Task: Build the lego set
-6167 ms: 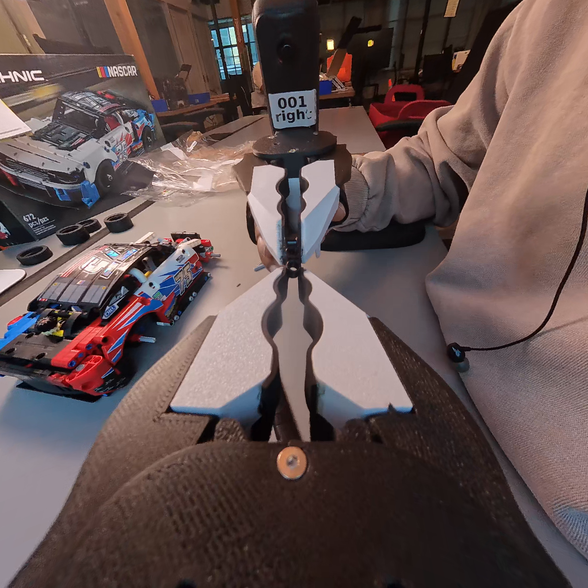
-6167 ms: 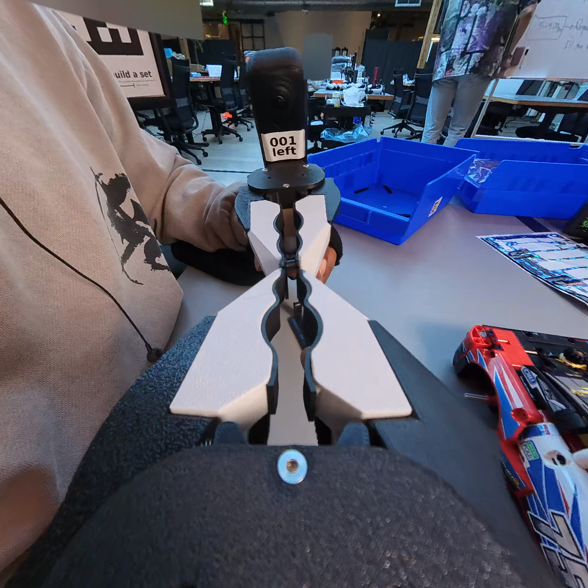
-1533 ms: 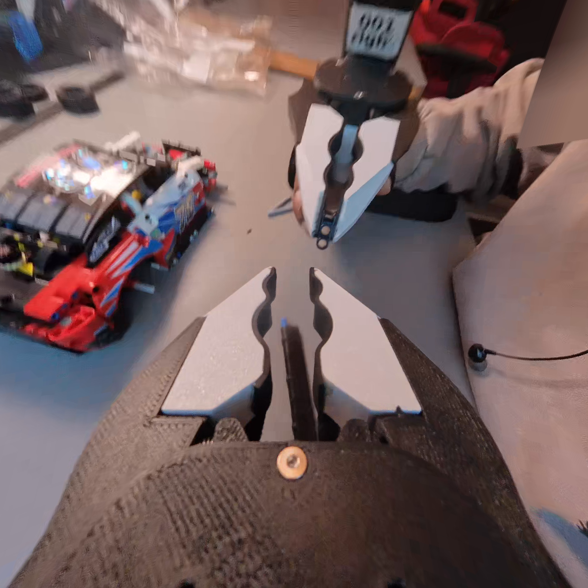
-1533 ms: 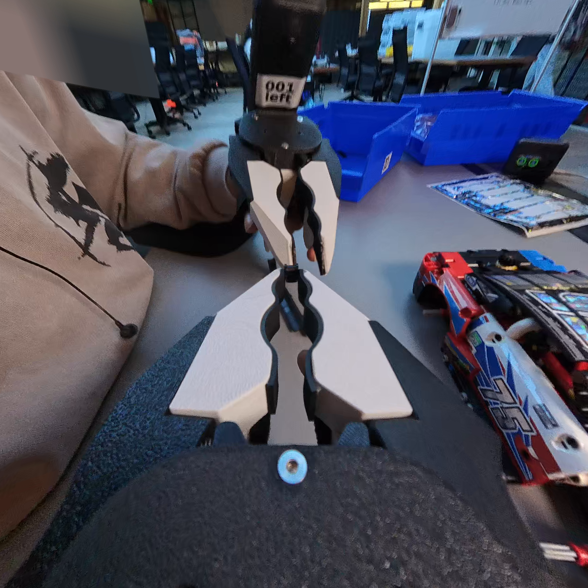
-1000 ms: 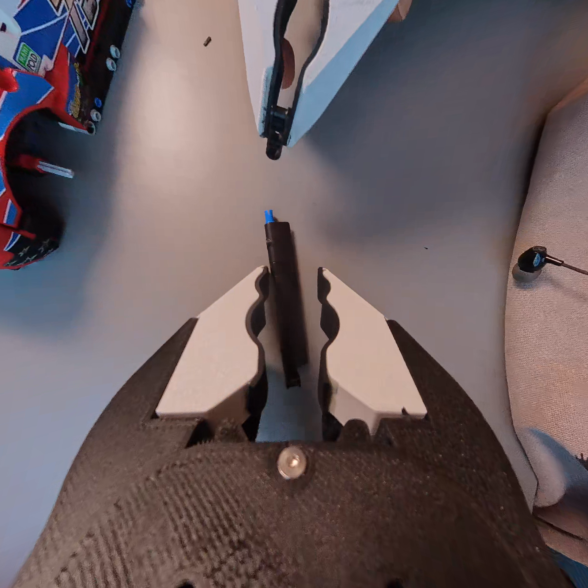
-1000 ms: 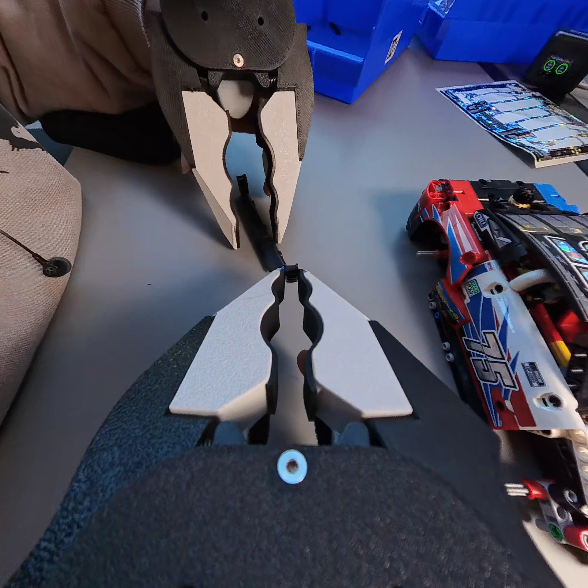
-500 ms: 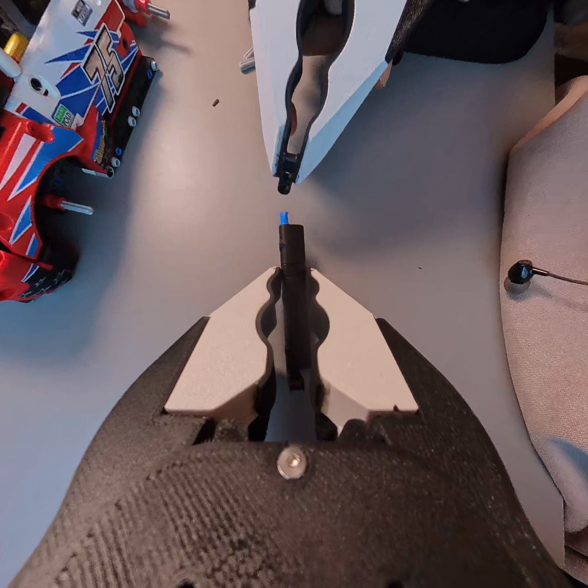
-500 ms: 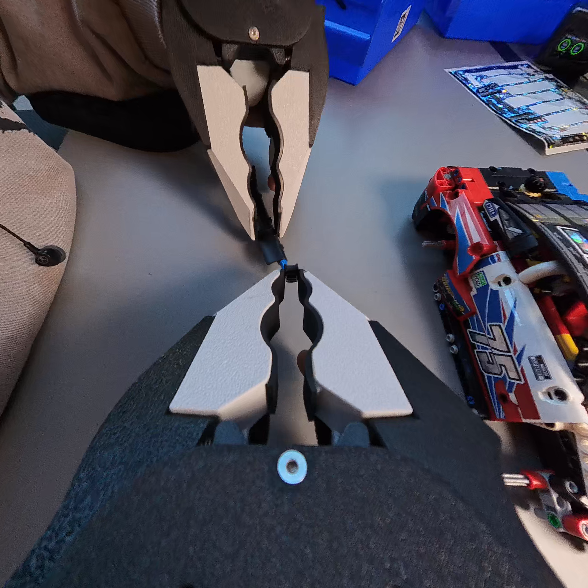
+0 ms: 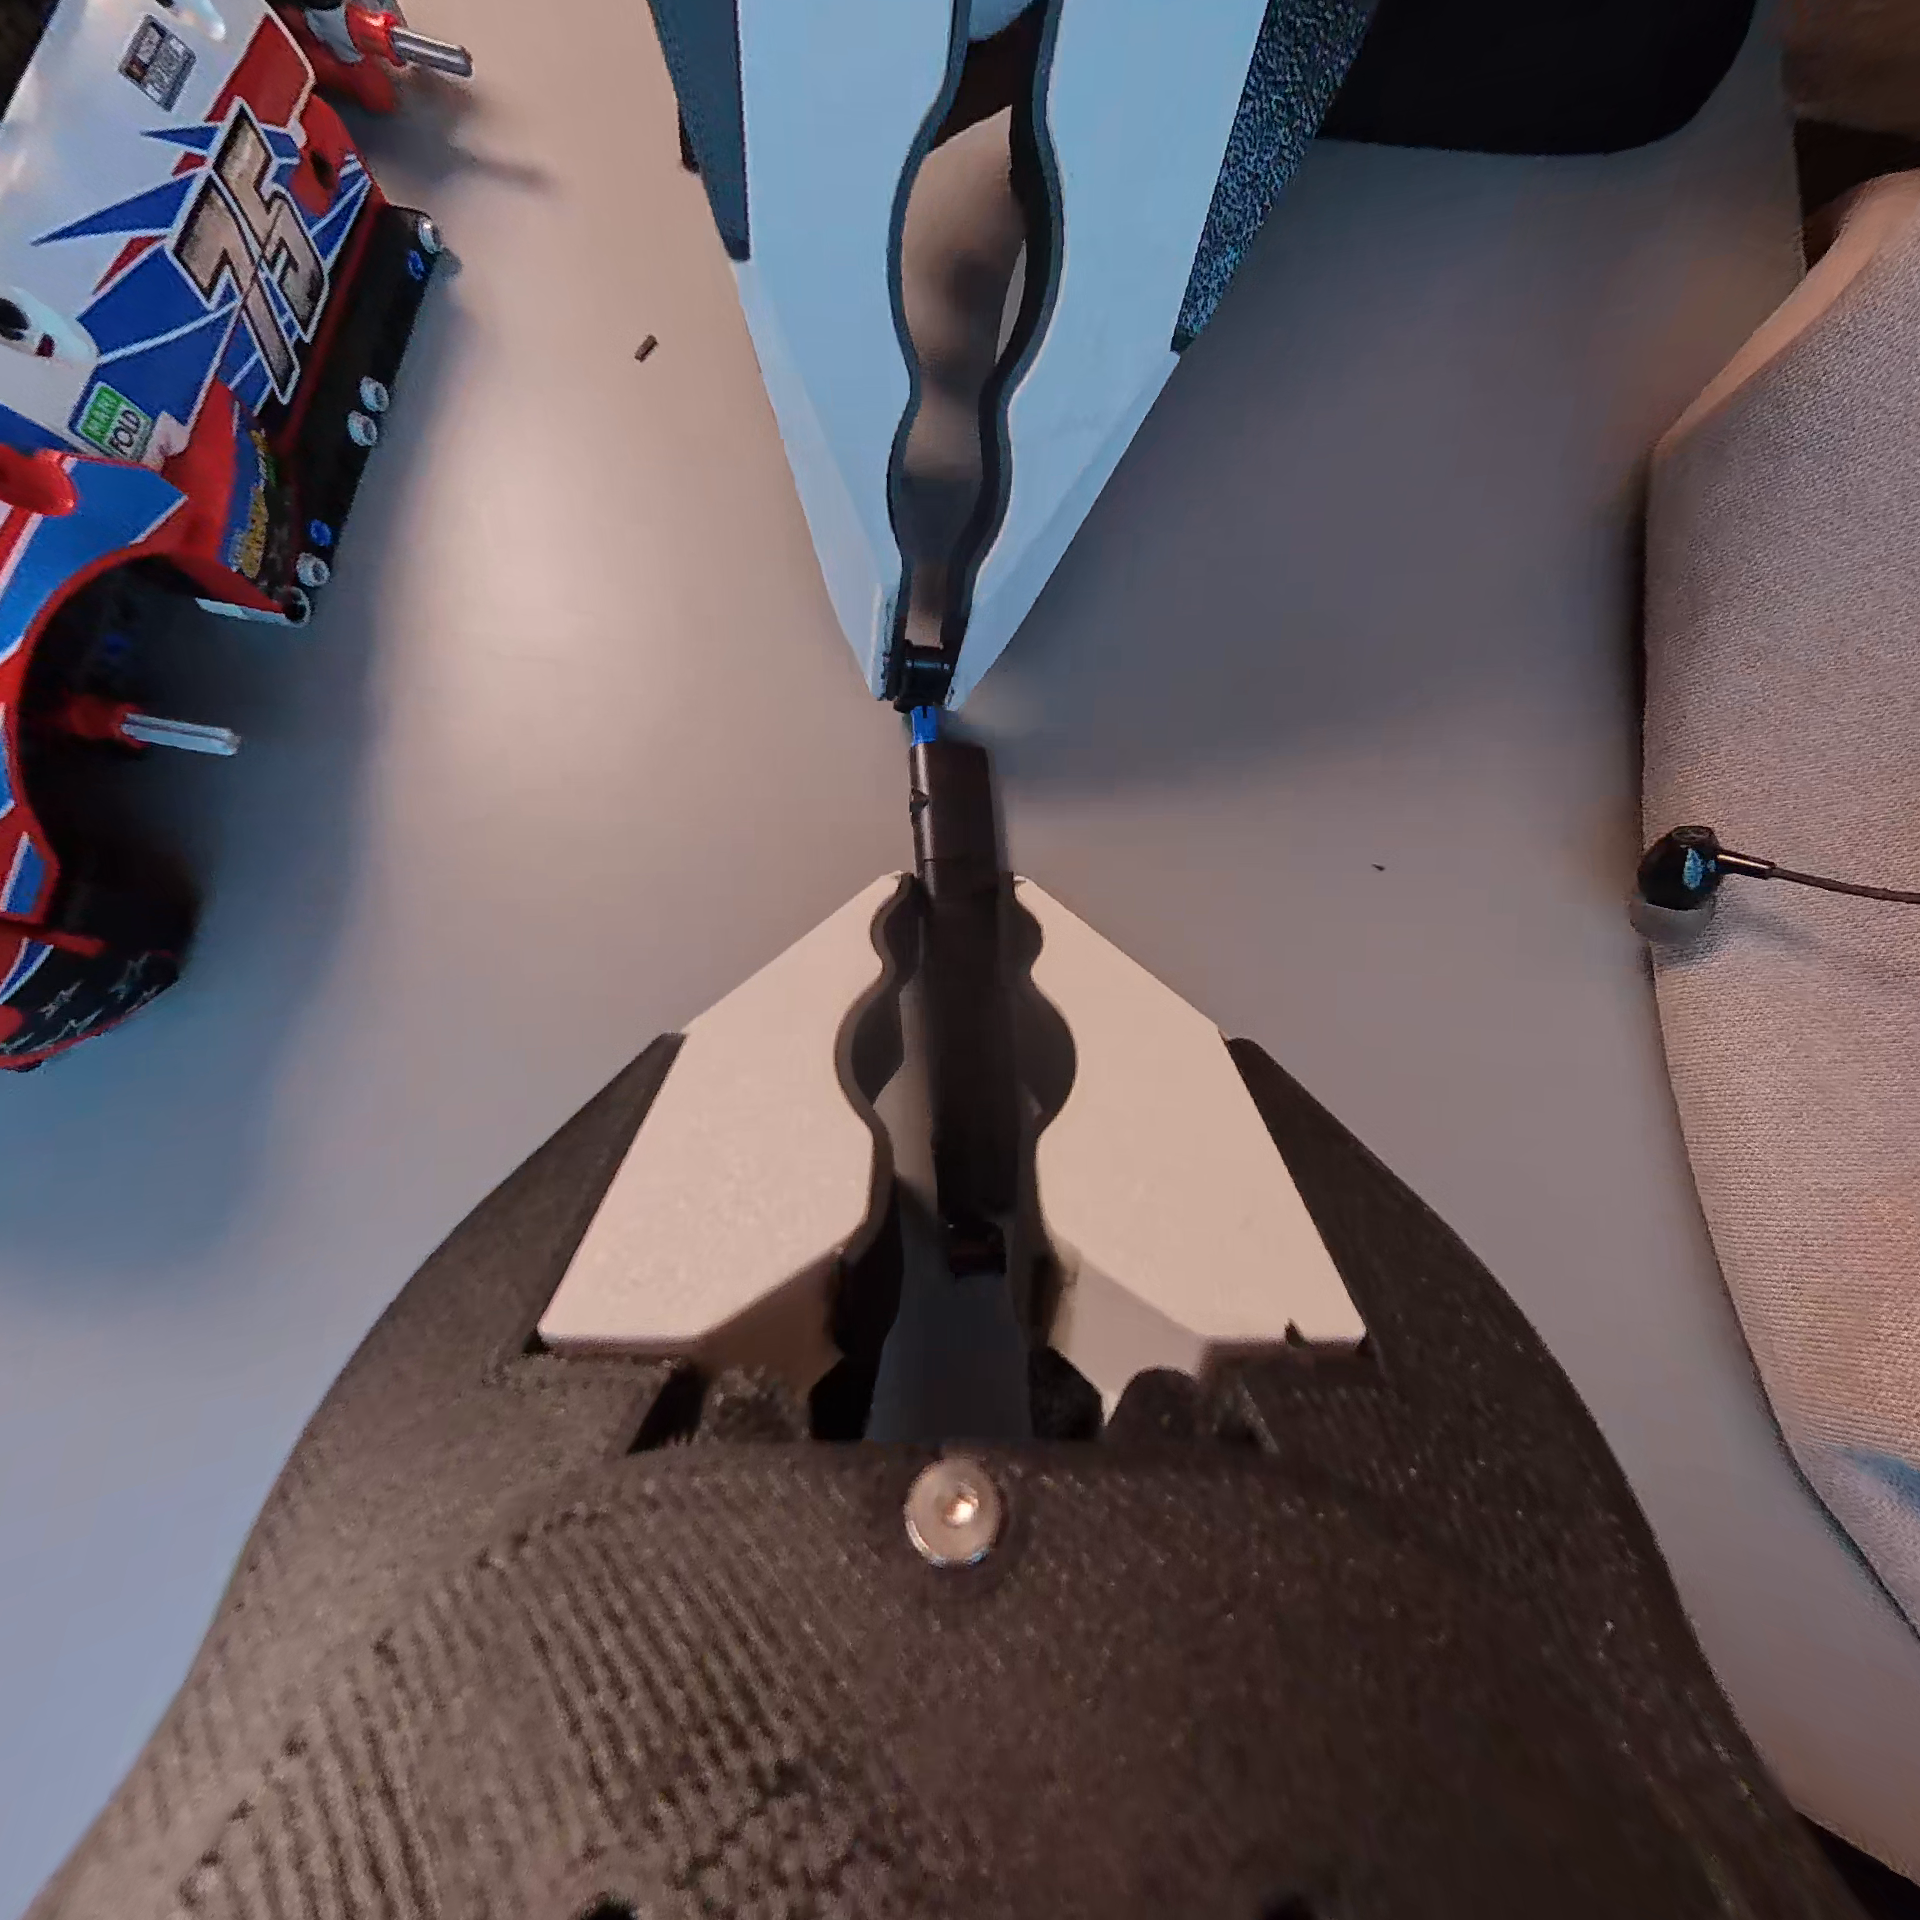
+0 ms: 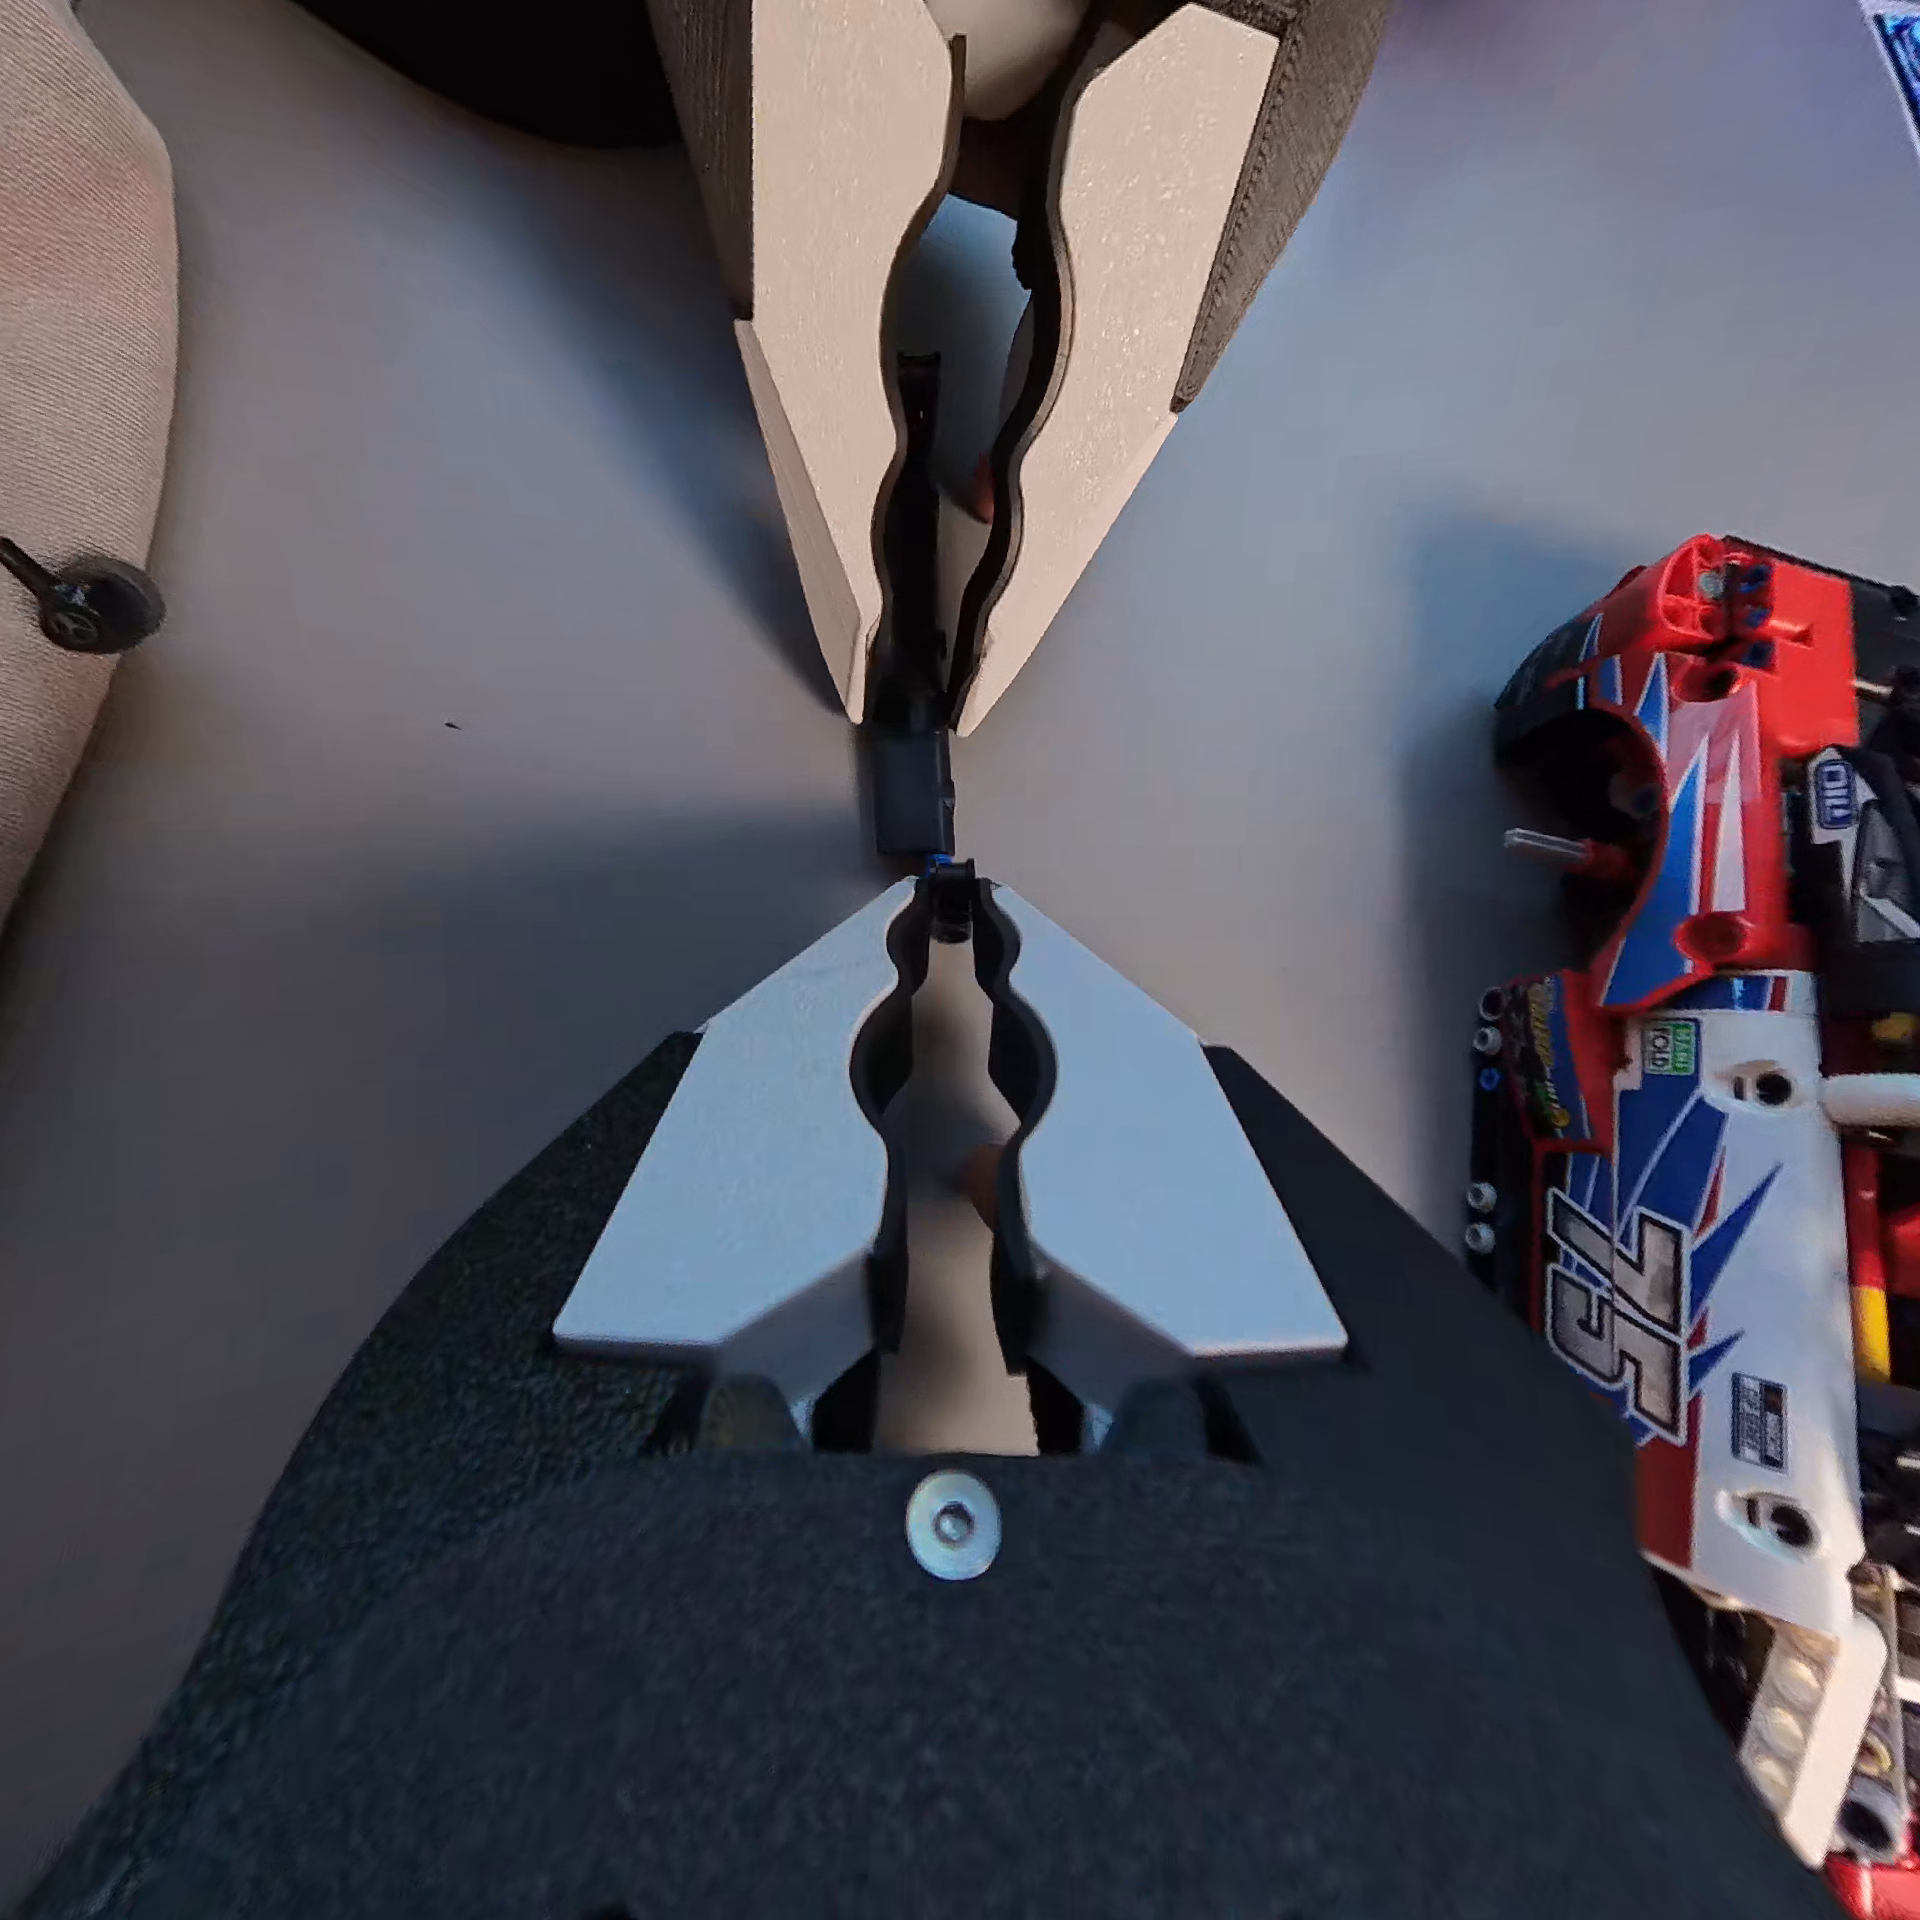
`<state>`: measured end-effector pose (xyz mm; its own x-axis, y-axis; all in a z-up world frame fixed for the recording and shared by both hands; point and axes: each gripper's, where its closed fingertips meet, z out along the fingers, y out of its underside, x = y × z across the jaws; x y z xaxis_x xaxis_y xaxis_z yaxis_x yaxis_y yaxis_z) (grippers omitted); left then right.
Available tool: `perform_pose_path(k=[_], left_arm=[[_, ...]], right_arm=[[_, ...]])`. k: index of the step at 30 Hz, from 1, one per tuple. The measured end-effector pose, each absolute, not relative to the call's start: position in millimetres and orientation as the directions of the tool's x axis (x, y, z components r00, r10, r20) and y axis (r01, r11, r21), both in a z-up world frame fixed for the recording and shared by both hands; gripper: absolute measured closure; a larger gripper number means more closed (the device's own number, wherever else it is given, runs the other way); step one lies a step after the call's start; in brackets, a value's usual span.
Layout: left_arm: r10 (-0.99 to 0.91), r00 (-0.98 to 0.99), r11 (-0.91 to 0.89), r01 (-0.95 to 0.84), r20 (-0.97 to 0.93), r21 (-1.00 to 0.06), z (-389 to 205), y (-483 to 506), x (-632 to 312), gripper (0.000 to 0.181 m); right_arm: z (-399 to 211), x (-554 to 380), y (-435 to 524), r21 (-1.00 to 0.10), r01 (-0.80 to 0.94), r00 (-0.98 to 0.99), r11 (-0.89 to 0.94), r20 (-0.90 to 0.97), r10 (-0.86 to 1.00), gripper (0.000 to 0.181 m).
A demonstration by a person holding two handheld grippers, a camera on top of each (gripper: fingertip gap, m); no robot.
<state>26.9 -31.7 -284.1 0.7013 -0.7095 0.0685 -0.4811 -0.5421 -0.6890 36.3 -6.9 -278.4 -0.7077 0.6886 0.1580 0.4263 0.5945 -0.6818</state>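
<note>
Just above the grey surface (image 9: 540, 623), the left gripper (image 9: 961, 888) is pinching a black beam (image 9: 956, 821) whose blue pin (image 9: 921, 724) is pointing lengthwise, in line, at the small black connector (image 10: 948, 902) the right gripper (image 10: 951, 894) is clamping.

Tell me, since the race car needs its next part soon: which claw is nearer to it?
Neither clearly. The left claw and right claw meet tip to tip beside the race car, each apart from it; the left grips a black rod, the right a small black connector.
</note>
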Motion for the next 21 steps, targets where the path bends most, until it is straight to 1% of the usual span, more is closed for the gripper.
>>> perform_pose_path(k=[1,6,21], left_arm=[[-0.71,0.701,-0.54,-0.479,0.069,-0.692,-284,-32,27,0.168],[-0.723,0.688,-0.528,-0.491,0.063,-0.693,-284,-33,32,0.168],[-0.74,0.672,-0.496,-0.514,0.032,-0.699,-285,-34,38,0.168]], right_arm=[[-278,36,-8,-0.683,0.425,-0.712,0.594,0.153,0.685,0.176],[-276,37,-13,-0.712,0.405,-0.715,0.574,0.144,0.684,0.176],[-275,41,-12,-0.722,0.4,-0.699,0.565,0.16,0.697,0.176]])
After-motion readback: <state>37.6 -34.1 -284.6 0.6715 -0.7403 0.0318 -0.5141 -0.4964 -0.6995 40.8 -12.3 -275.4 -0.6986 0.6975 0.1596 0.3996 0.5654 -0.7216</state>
